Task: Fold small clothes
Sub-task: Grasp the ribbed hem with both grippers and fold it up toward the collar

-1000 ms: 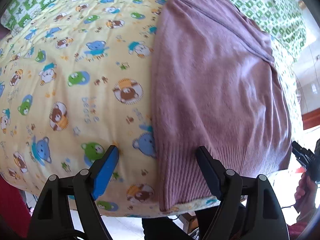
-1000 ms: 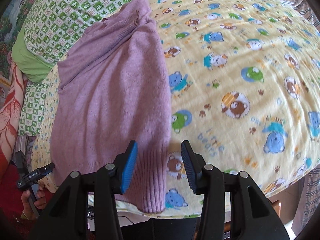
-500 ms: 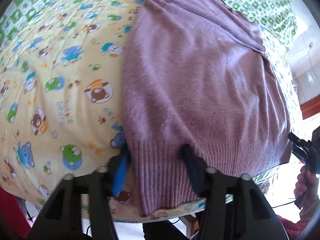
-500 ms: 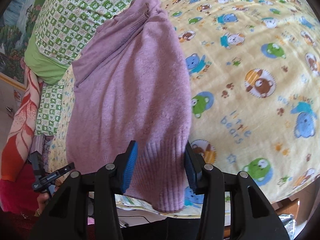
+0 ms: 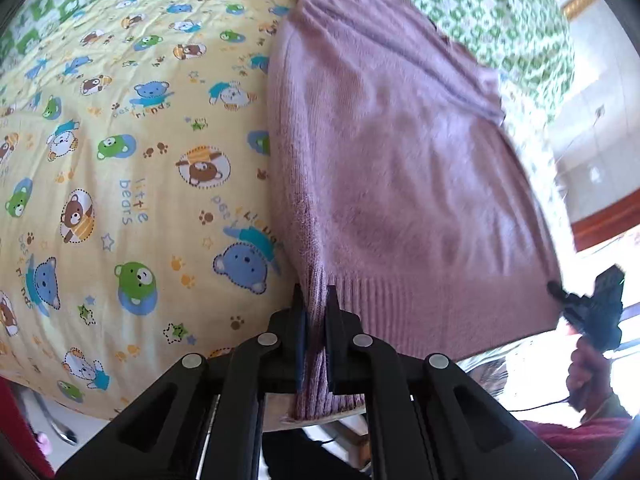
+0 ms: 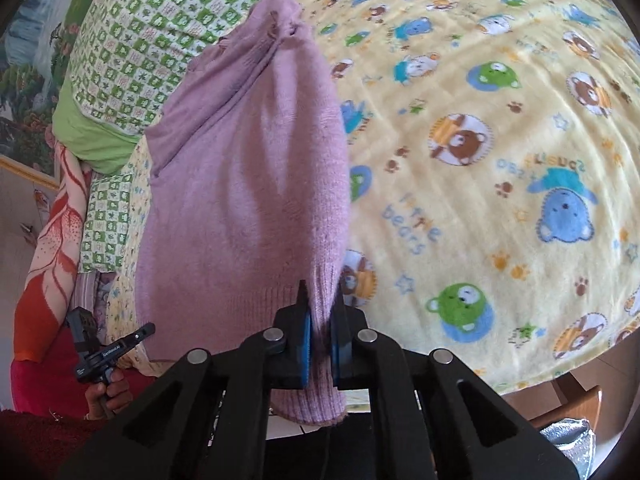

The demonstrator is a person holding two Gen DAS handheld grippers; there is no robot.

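A fuzzy mauve sweater (image 5: 400, 168) lies on a bear-print blanket (image 5: 132, 184), its ribbed hem bunched where the left tool (image 5: 315, 312) and right tool (image 6: 321, 312) have just clamped shut on it.

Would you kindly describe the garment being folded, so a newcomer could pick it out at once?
On the yellow bear-print blanket, next to the green checked bedding, lies the mauve knit sweater. The left gripper and right gripper pinch its ribbed hem. It is the only plain, unpatterned fabric there.
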